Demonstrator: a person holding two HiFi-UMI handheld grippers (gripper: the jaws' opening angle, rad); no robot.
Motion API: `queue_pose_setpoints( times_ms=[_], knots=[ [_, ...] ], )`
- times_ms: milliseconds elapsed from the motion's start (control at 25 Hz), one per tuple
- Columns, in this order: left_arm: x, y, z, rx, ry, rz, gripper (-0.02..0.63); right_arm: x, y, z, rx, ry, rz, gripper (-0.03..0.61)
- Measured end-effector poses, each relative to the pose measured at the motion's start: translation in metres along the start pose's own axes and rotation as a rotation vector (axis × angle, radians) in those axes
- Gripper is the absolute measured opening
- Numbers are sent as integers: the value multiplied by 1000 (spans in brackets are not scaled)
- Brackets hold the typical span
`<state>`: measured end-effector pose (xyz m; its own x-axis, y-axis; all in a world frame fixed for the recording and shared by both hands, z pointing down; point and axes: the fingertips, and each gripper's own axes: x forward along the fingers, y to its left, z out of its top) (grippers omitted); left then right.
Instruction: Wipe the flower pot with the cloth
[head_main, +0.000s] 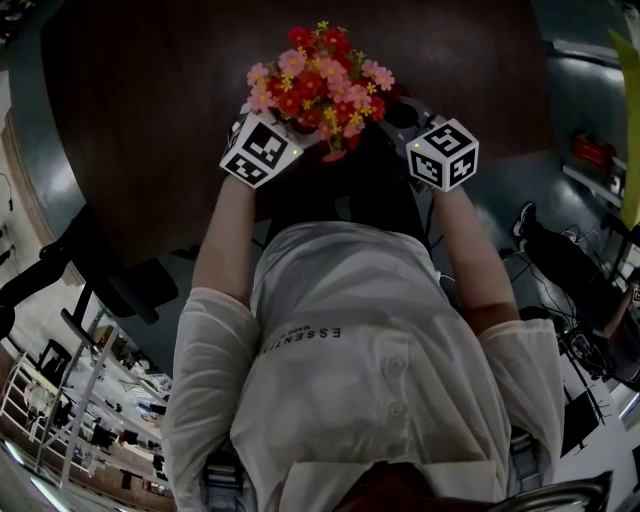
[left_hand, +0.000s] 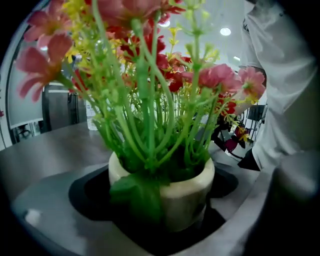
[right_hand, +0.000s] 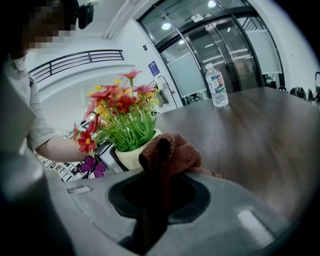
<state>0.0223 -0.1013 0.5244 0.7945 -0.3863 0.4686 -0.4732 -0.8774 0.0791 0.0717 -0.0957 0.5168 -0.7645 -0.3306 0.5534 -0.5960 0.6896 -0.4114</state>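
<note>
A cream flower pot (left_hand: 172, 192) holding red, pink and yellow artificial flowers (head_main: 320, 80) stands near the table's front edge. In the left gripper view it fills the space between the jaws, and my left gripper (left_hand: 162, 212) is shut on it. From the right gripper view the pot (right_hand: 131, 156) sits just left of a bunched brown cloth (right_hand: 169, 152). My right gripper (right_hand: 160, 200) is shut on that cloth, holding it up beside the pot's rim. In the head view both marker cubes flank the flowers, which hide the pot.
The dark brown table (right_hand: 260, 130) stretches away behind the pot. A clear water bottle (right_hand: 217, 86) stands far back on it. Glass doors lie beyond. Black chairs and cables are on the floor to the right (head_main: 560, 260).
</note>
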Motion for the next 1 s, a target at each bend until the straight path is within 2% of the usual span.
queue_pose_setpoints(
  times_ms=[160,280,440,600,840,1000],
  knots=[
    [-11,8,28,-79,-101,39,555,-14,-7,13,-22,-40,-42,51],
    [-22,13,53,-171,-131,34,555,-18,-12,20,-25,-55,-78,51],
    [-37,20,98,-259,-171,22,555,-12,5,41,-100,-98,-53,51],
    [-52,29,117,-240,-177,50,555,-3,36,68,-197,-153,-19,51],
    [-81,38,132,-238,-218,103,555,20,105,70,-353,-120,108,51],
    [-87,38,137,-222,-212,130,555,34,140,63,-368,-98,205,51]
  ],
)
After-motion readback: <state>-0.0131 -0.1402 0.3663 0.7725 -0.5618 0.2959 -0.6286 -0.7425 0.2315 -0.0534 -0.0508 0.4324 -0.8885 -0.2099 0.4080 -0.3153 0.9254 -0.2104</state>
